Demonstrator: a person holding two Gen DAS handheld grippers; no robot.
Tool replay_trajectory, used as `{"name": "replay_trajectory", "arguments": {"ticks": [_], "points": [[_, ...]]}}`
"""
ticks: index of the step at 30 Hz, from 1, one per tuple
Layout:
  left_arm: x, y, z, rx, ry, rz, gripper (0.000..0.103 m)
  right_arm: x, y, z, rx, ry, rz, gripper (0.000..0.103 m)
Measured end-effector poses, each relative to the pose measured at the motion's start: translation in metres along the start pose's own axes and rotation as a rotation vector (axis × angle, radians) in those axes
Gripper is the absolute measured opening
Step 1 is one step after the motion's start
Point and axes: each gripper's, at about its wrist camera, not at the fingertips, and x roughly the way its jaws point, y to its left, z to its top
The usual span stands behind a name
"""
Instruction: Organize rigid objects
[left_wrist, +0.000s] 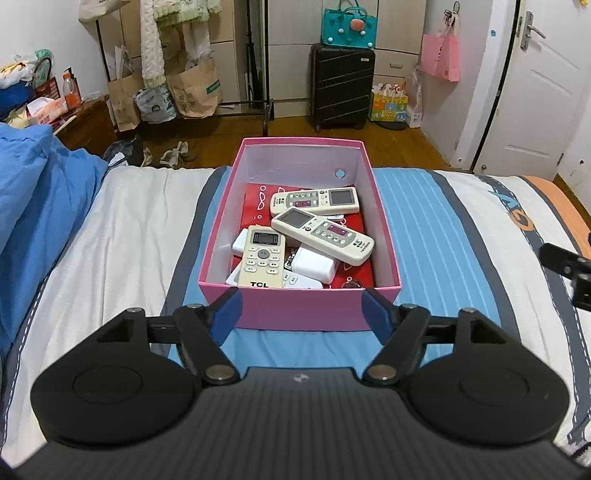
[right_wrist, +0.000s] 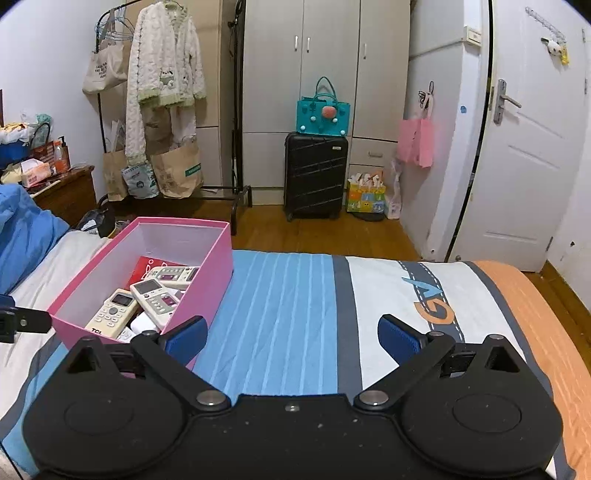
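The remotes (left_wrist: 295, 240) lie heaped in the pink box (left_wrist: 299, 306) on the bed (left_wrist: 110, 240); none show loose on the cover. We hold both grippers empty, fingers apart: the left gripper (left_wrist: 301, 312) at the box's near wall, the right gripper (right_wrist: 291, 338) over bare stripes to its right. This fits remotes either gathered or awaiting removal. The heap overlaps, so any grasp needs a free edge.

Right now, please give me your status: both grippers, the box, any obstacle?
Left gripper open, empty, facing pink box. Right gripper open, empty, over striped bedsheet. Remotes piled inside box. Nothing in the way.
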Motion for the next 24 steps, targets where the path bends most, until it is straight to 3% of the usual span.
{"name": "replay_trajectory", "arguments": {"ticks": [7,15,24], "points": [[0.005,0.0,-0.001,-0.004,-0.001,0.043,0.085,-0.017,-0.003,0.0,0.019,-0.079,0.015,0.1],[0.002,-0.002,-0.002,0.007,-0.021,0.047,0.097,-0.006,-0.002,-0.001,0.016,-0.017,-0.019,0.103],[0.002,-0.008,-0.003,0.03,-0.014,0.047,0.099,-0.005,-0.004,-0.005,0.02,0.023,-0.039,0.103]]}}
